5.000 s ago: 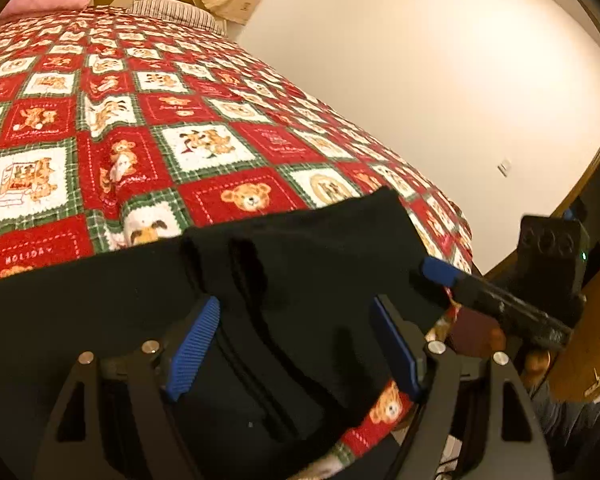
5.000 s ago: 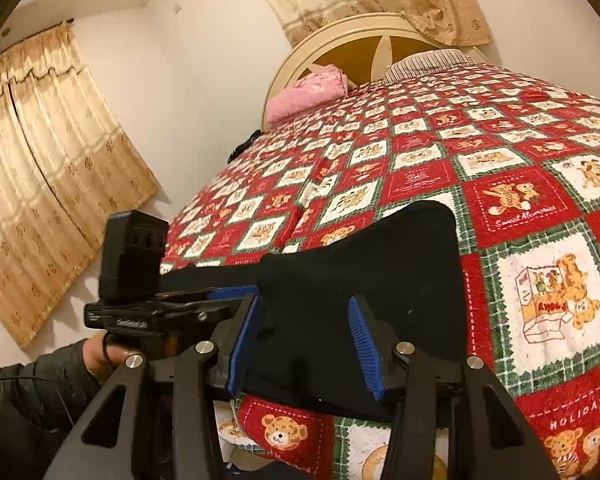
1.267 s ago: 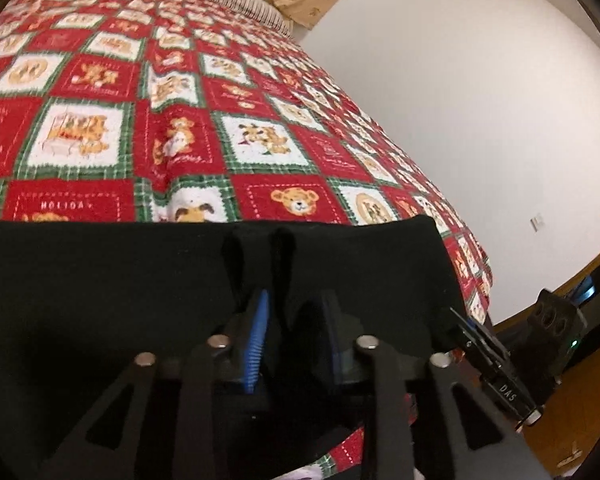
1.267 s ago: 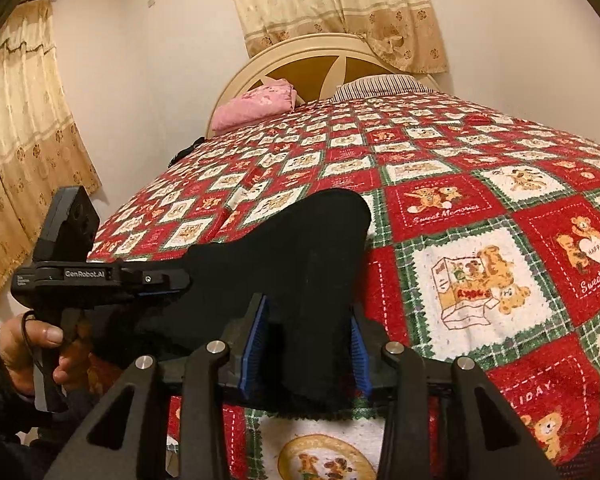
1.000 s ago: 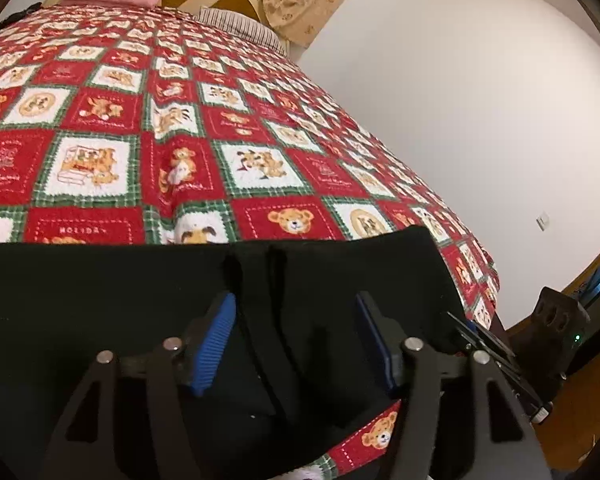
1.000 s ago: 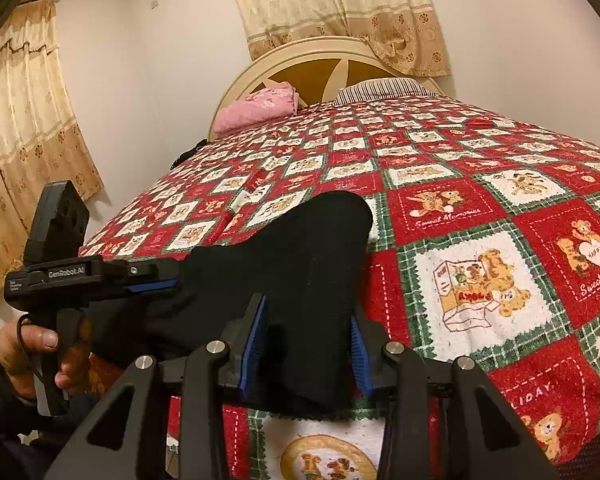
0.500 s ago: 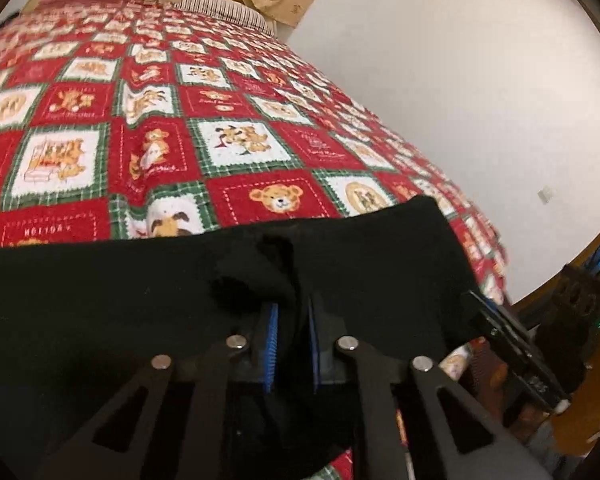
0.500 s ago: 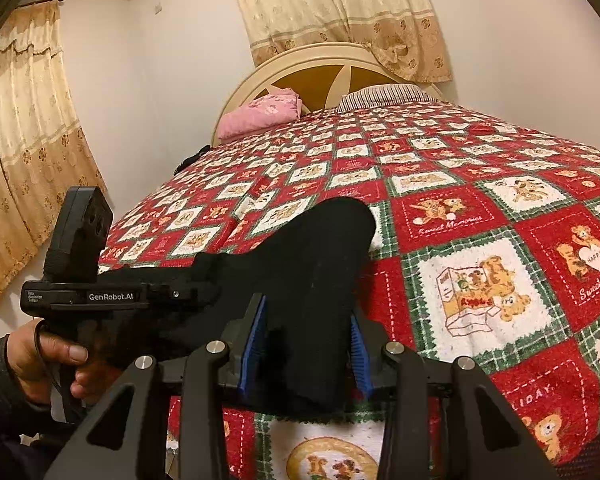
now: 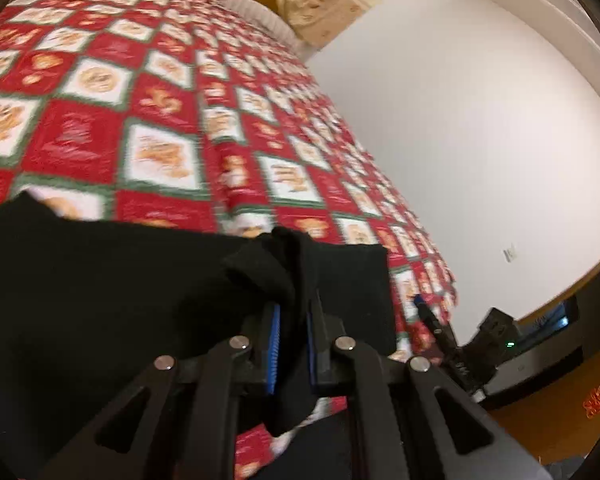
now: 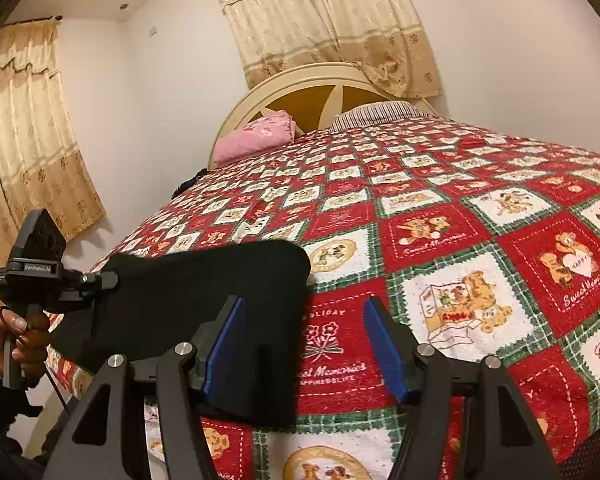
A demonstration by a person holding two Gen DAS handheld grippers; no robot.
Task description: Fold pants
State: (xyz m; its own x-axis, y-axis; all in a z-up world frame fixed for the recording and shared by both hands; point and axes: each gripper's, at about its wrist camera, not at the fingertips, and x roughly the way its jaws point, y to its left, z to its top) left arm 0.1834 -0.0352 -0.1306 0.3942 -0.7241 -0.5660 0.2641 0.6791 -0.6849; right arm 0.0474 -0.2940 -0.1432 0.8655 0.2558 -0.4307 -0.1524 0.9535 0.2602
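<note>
1. Bedroom walls (image 10: 500, 40) and beige curtains (image 10: 328, 20) are framing a bed spread with a red, green and white bear-patterned quilt (image 10: 480, 232), which is filling the ground ahead of both tongs
2. Left gripper (image 9: 291, 336) is pressing its blue pads (image 9: 275, 348) close together on a bunched ridge of the black pants (image 9: 120, 300), the cloth rising in a fold just past the tips
3. Right gripper (image 10: 302, 344) is standing with its fingers spread wide, nothing between them but quilt; its left blue pad (image 10: 224, 344) is sitting at the near edge of the pants (image 10: 204, 288)
4. Black pants are lying flat on the quilt near the bed's edge, stretching leftward from the right tongs toward the left gripper (image 10: 100, 280), which a hand (image 10: 8, 340) is gripping by its handle
5. Beyond the pants, well ahead of the right tongs, a pink pillow (image 10: 256, 136) is resting against the cream headboard (image 10: 312, 88), with a striped pillow (image 10: 376, 114) beside it
6. Right of the left tongs, the other gripper (image 9: 432, 320) is showing past the bed's edge, blurred
</note>
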